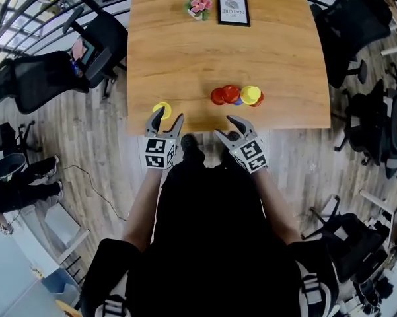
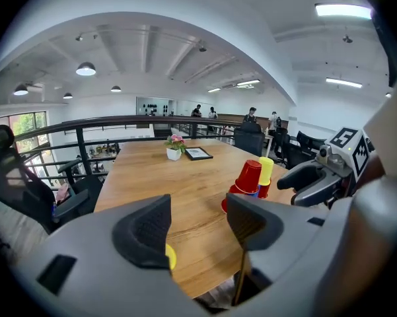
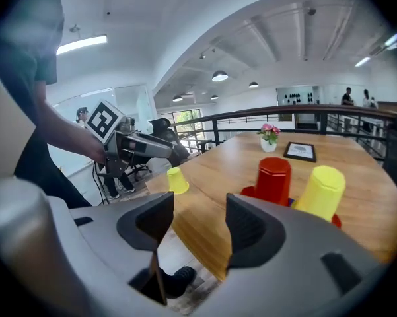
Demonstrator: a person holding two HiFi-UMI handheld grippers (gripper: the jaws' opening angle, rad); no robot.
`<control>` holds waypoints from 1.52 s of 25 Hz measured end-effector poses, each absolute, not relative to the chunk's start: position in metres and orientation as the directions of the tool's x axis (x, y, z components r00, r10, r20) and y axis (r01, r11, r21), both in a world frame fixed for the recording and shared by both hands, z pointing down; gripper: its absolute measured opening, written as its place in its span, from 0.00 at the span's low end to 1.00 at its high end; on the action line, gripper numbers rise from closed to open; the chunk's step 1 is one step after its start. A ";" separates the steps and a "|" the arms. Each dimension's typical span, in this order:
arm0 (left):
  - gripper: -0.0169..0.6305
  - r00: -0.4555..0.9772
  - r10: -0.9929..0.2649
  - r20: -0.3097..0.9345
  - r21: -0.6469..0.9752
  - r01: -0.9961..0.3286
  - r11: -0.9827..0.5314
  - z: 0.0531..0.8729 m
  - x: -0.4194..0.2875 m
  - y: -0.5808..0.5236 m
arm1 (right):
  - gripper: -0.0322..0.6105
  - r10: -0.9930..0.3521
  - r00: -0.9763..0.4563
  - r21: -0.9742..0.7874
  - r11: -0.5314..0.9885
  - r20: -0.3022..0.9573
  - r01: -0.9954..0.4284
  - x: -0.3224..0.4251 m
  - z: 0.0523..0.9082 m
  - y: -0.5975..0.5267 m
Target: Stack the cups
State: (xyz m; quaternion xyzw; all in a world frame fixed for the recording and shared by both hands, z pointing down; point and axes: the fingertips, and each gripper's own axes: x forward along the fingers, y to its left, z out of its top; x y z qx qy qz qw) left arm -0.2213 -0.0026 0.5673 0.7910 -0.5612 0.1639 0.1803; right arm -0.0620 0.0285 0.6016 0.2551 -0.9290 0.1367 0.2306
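Seen from above, a wooden bench fills the upper half of the head view. At its near left edge a lone yellow cup stands upside down, well apart from the others. Just in front of it hovers the left gripper, its fingers spread with nothing between them. To its right the right gripper also hangs at the bench edge, fingers spread and empty. Further right sits a tight cluster of cups: red ones, a yellow one and a glimpse of blue, touching and partly overlapping. Whether any are already nested cannot be told. The task seems barely begun: no cup is held, and the lone yellow cup has yet to join the rest.
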 end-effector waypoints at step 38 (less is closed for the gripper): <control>0.44 0.231 -0.816 0.530 0.121 -0.973 -0.197 0.595 -0.395 0.056 | 0.44 -0.260 -0.748 -0.017 0.940 0.611 -0.340 -0.299 0.683 0.011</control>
